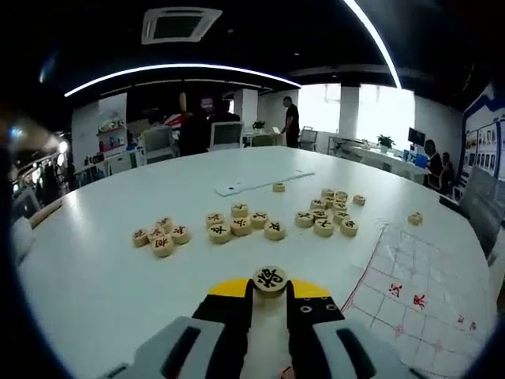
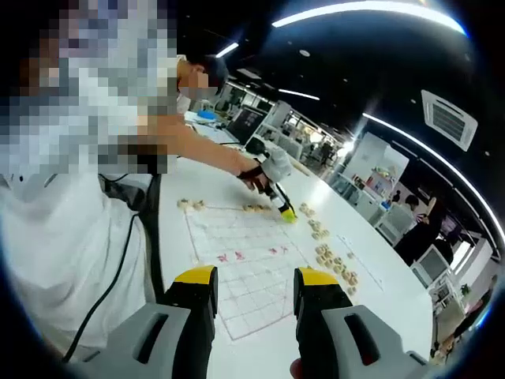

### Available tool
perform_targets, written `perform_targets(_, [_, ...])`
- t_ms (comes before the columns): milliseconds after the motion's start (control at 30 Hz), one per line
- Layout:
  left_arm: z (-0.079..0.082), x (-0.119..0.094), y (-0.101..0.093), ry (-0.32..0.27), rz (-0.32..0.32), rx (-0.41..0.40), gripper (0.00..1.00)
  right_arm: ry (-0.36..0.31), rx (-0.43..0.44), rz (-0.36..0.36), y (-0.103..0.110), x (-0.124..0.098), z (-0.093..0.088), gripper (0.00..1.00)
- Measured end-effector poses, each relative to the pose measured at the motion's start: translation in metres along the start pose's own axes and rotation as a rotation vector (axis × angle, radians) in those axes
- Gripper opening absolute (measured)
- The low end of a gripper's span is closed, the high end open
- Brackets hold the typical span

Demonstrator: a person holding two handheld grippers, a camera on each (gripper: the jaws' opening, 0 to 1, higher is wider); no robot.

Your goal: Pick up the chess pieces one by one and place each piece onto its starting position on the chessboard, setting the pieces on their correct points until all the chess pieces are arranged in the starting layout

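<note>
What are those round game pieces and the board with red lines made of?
The pieces look like pale wood with a smooth finish: tan discs with dark or red characters. The board seems a thin white sheet, paper or plastic, lying flat on the table; which, I can't tell.

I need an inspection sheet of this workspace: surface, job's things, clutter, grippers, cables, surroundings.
Surface: white table, large and rounded.
Job's things: chessboard sheet with red markings; loose chess pieces in clusters on the table; a few pieces at the board's far edge.
Clutter: flat white strip beyond the pieces.
Grippers: left gripper shut on one chess piece; right gripper open above the board.
Cables: black cable down the person's white shirt.
Surroundings: open office, desks, chairs, people standing, ceiling light strips.
</note>
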State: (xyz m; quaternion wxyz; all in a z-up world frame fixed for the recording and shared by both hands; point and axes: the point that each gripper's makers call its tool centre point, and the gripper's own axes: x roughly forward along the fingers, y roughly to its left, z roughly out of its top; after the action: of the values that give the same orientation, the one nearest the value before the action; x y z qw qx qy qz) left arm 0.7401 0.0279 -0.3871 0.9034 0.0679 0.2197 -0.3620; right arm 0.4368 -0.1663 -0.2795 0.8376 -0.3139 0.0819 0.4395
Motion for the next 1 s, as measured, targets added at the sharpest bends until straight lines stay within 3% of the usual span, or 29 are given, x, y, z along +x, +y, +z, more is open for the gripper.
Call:
perform_targets(133, [-0.004,-0.033,-0.014,-0.002,-0.024,0.065,0.19,0.000,-0.001,-0.002,0.000,-0.001,0.000,0.39])
perform_targets(567, [-0.012,-0.131,-0.064,-0.058,-0.120,0.091,0.19,0.001,-0.008,0.002,0.003,0.001,0.004,0.39])
perform_targets(800, [-0.041,-0.149,-0.089,-0.007,-0.162,0.125,0.19,0.002,-0.004,-0.001,0.002,-0.001,0.002,0.39])
perform_targets(1000, [-0.068,-0.151,-0.103,0.037,-0.199,0.126,0.19,-0.002,-0.004,-0.001,0.002,-0.003,0.001,0.39])
